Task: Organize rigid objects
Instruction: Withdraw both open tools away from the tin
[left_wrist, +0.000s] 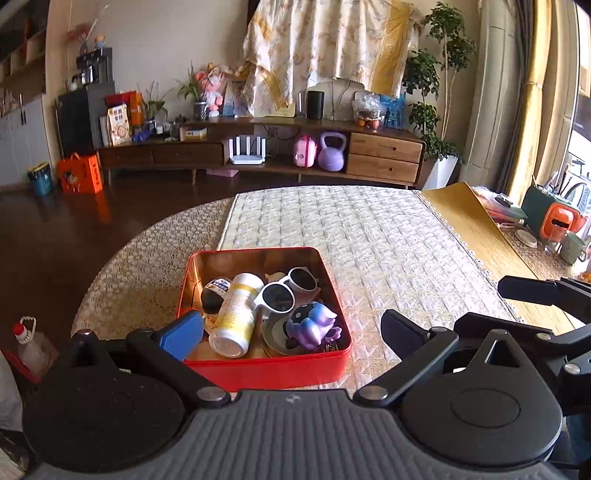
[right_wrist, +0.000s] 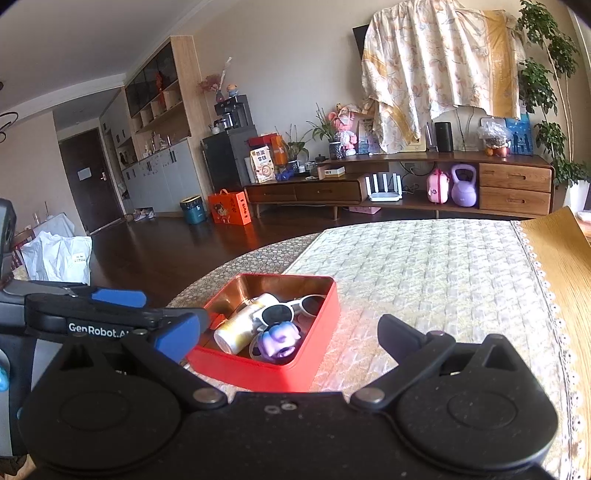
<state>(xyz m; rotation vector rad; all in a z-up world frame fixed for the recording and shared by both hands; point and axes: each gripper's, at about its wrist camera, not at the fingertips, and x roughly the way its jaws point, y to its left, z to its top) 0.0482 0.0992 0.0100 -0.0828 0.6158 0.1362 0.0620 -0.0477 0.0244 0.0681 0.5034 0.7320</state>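
- Left gripper (left_wrist: 291, 332) jaws spread wide, nothing between the pads.
- Right gripper (right_wrist: 288, 334) likewise wide, empty.
- Red tin (left_wrist: 269, 373) on quilted table cover (left_wrist: 388, 240), at 12 o'clock of left gripper, 11 o'clock of right.
- Inside tin: white sunglasses (left_wrist: 284, 290), yellow-white bottle (left_wrist: 236, 314), purple figurine (left_wrist: 314, 326).

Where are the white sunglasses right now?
In the left wrist view the white sunglasses lie inside the red tin, right of the white-and-yellow bottle and just behind the purple toy figure.
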